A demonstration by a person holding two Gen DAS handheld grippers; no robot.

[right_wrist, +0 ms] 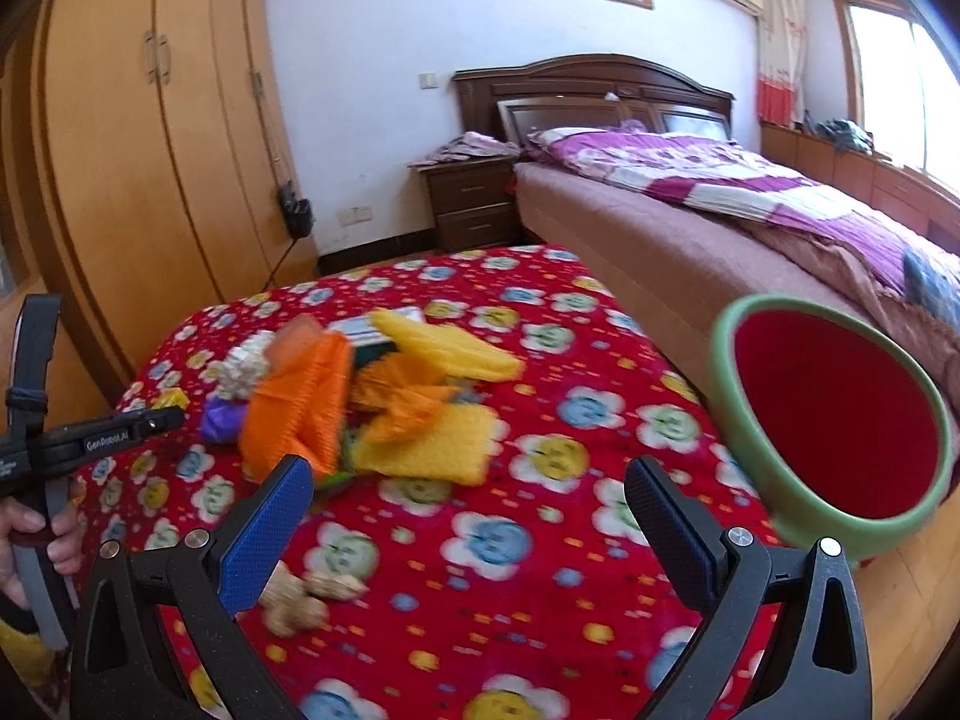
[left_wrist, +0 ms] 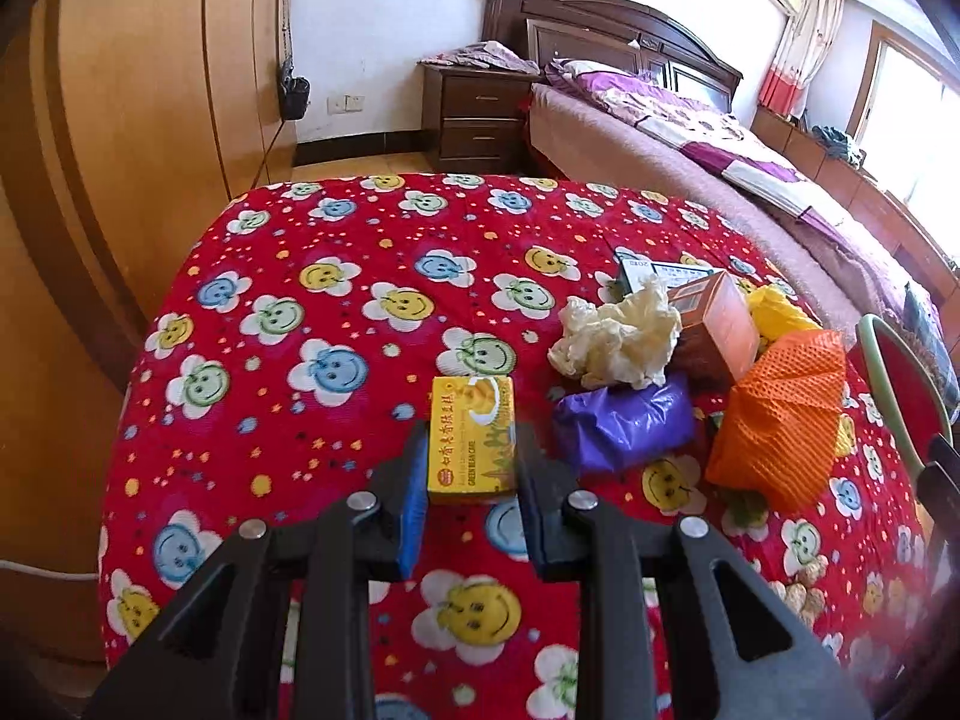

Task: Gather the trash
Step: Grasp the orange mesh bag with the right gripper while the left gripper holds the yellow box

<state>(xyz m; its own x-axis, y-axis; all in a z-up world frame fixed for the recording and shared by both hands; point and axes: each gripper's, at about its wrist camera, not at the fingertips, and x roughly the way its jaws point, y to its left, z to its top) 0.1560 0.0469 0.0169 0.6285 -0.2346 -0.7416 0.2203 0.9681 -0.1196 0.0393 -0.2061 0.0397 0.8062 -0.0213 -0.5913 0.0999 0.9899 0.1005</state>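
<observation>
Left hand-held gripper (left_wrist: 471, 450) clamps yellow box (left_wrist: 472, 438); right hand-held gripper (right_wrist: 468, 492) gapes empty.

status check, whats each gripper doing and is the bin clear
Left gripper shut on yellow box. Right gripper open, empty. Red bin open beside table, nothing blocking.

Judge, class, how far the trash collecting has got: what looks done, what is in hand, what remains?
Done: nothing visibly; the red bin looks empty. In hand: the left hand-held gripper is shut on the yellow box; the right hand-held gripper is open and holds nothing. Left: crumpled paper, purple wrapper, orange net and the rest of the pile on the red cloth.
</observation>
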